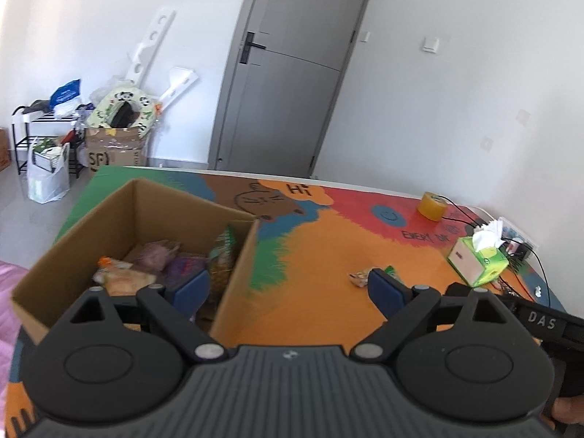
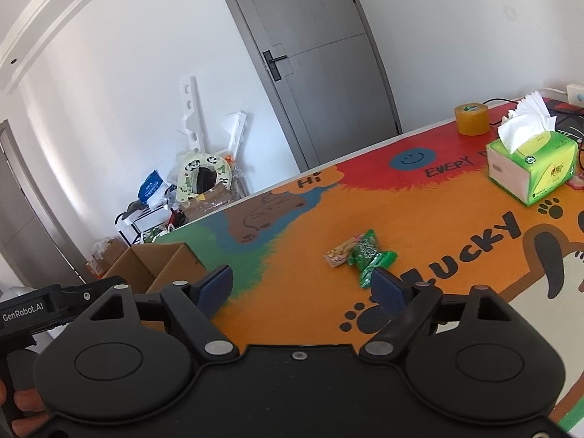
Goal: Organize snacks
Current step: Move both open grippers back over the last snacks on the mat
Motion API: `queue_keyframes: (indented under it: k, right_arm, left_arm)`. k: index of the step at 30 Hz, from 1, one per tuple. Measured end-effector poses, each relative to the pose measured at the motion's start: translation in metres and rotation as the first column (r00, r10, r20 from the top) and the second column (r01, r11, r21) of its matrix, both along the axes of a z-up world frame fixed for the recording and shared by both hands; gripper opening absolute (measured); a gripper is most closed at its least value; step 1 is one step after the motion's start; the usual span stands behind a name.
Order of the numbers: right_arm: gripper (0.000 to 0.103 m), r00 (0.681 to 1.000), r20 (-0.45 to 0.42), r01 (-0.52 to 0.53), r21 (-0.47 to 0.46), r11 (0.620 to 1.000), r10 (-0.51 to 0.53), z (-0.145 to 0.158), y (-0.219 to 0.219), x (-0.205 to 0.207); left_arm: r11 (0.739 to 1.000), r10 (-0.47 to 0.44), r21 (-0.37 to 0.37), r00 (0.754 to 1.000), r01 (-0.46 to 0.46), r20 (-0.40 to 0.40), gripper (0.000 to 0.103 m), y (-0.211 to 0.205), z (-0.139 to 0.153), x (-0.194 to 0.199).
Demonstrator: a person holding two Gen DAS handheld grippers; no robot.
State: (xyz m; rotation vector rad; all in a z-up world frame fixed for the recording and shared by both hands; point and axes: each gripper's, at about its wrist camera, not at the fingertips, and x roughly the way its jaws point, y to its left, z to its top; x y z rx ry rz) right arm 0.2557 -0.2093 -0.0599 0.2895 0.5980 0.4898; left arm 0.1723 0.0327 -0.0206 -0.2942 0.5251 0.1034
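Collection stage. Left gripper [image 1: 288,288] hangs wide open and empty over the brown cardboard box [image 1: 233,252] holding gathered snacks. Right gripper [image 2: 303,286], also spread and empty, faces the green crinkled packet [image 2: 368,255] and tan wrapper [image 2: 339,253] at one o'clock; next, probably descend and pinch one.

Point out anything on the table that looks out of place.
Two snack packets, a green one and a tan one, lie loose on the table, touching, outside the cardboard box that holds the other snacks.

tablecloth [image 2: 310,292]: "Hi", "EVERY", "LUCKY" | left tool [image 2: 25,315]: "GenRobot.AI" | right tool [image 1: 542,323]: "DAS"
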Motion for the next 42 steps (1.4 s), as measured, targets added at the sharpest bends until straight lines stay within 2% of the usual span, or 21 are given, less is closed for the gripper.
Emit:
queue_keyframes:
  k: [12,16,27,31,38,41,42]
  right_arm:
    - [0.074,0.998,-0.051,0.023,0.018,1.000,-0.022,-0.018,-0.014,0.037]
    - [0.072,0.996,-0.078,0.030,0.009,1.000,-0.030,-0.024,-0.014,0.051]
    - [0.072,0.993,-0.114,0.021,-0.018,1.000,-0.023,-0.042,-0.001,0.090]
    - [0.072,0.991,-0.128,0.019,-0.025,1.000,-0.022,-0.050,0.002,0.103]
    - [0.071,0.988,-0.151,0.008,-0.043,0.999,-0.015,-0.067,0.010,0.125]
    - [0.062,0.987,-0.161,-0.013,-0.039,0.999,0.006,-0.074,0.014,0.130]
    - [0.051,0.986,-0.166,-0.017,-0.042,0.999,0.010,-0.077,0.015,0.131]
  left_arm:
    - [0.997,-0.062,0.052,0.998,0.064,-0.028,0.091,-0.038,-0.009,0.049]
    - [0.996,-0.071,0.042,0.997,0.073,-0.036,0.091,-0.040,-0.013,0.063]
    - [0.994,-0.088,0.052,0.991,0.093,-0.096,0.087,-0.047,-0.034,0.109]
    - [0.993,-0.099,0.049,0.987,0.105,-0.126,0.081,-0.049,-0.041,0.126]
    - [0.993,-0.092,0.055,0.983,0.102,-0.161,0.079,-0.054,-0.054,0.149]
    - [0.993,-0.091,0.062,0.981,0.103,-0.171,0.079,-0.058,-0.057,0.158]
    - [0.993,-0.091,0.063,0.981,0.103,-0.172,0.079,-0.059,-0.058,0.161]
